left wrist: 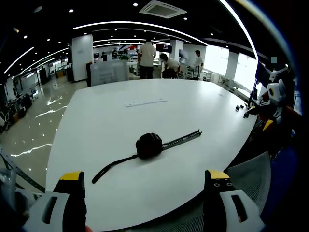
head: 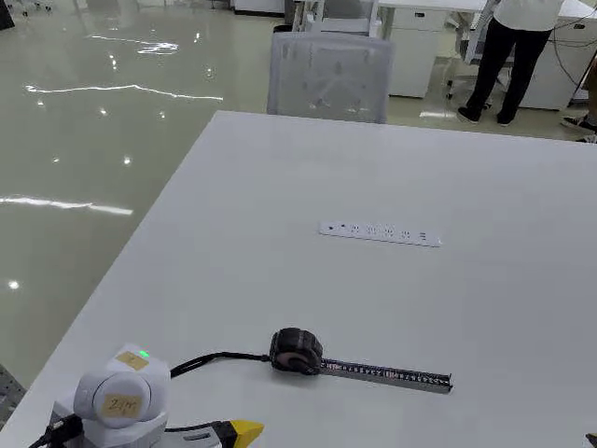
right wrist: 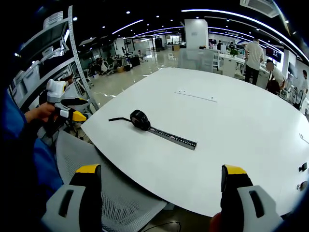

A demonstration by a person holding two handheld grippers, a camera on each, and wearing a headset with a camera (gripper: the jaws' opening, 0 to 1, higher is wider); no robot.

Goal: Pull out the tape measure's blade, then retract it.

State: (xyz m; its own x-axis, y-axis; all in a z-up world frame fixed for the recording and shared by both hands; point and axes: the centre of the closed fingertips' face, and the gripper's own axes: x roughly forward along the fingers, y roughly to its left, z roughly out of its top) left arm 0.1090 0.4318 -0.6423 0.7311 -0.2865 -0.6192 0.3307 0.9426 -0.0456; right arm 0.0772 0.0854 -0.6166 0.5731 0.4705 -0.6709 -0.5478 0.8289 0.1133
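Left gripper (left wrist: 145,176): fingers (left wrist: 73,198) released and spread wide, with nothing between them. It is held back off the near edge of the white counter (left wrist: 145,92). In the head view it sits bottom-left with one yellow tip showing.

The black strap (head: 210,358) lies on the counter, trailing left from the tape measure's case.

The tape measure (head: 297,351) sits close to the counter's near edge, well apart from both grippers and touched by neither. Its case is dark and round.

The blade (head: 387,375) is partly pulled out of the case. It runs to the right and lies flat on the counter.

A white power strip (head: 380,233) is farther back, mid-counter, well apart from the tape measure. A grey chair (head: 328,77) stands at the far edge.

Right gripper (right wrist: 161,169): fingers also released, wide apart and empty. It hangs off the counter edge above a mesh chair seat (right wrist: 116,193), pointed at the tape measure.
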